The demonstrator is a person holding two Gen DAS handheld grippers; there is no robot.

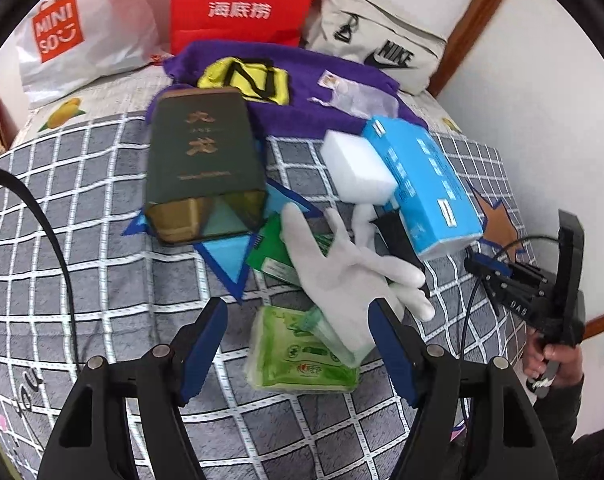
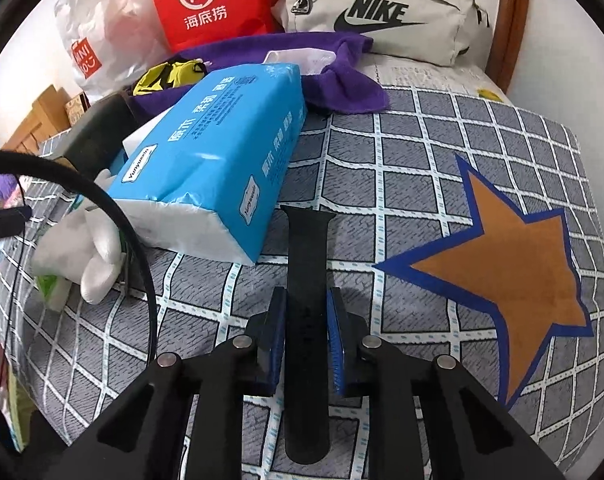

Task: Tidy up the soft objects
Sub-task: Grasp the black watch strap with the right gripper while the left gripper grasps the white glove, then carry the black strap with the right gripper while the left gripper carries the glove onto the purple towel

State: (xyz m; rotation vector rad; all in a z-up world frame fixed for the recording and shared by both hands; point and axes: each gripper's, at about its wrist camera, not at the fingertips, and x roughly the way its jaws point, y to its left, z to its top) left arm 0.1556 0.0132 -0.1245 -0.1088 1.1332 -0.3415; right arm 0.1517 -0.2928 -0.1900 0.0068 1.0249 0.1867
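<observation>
Your right tool (image 2: pixel 302 336) is pinching a black strap (image 2: pixel 305 280), blue pads pressed on either side of it, the strap's far end lying just off the corner of the blue tissue pack (image 2: pixel 218 152) on the bed (image 2: pixel 442 152). So one soft item is in hand, not yet placed anywhere.

Your left tool (image 1: pixel 298 344) is spread wide, hanging over the white glove (image 1: pixel 342 276), nothing between its pads yet. The glove lies draped across a green wipes packet (image 1: pixel 298 356), and a second green packet (image 1: pixel 274 252) peeks out under it. That looks like your next pick on this side.

Everything else is a jumble in the middle of the bed: the white sponge (image 1: pixel 358 168) leans against the tissue pack, the dark green box (image 1: pixel 206 160) sits beside them, and the purple towel (image 1: pixel 302 92) lies bunched behind with the yellow-and-black pouch (image 1: pixel 246 80) on top.

By my read you're early on. Nothing looks sorted or grouped, and I can't see any obvious place set aside for the soft things. The glove, sponge, towel, tissues and wipes all remain to be dealt with, plus that strap to set down.
</observation>
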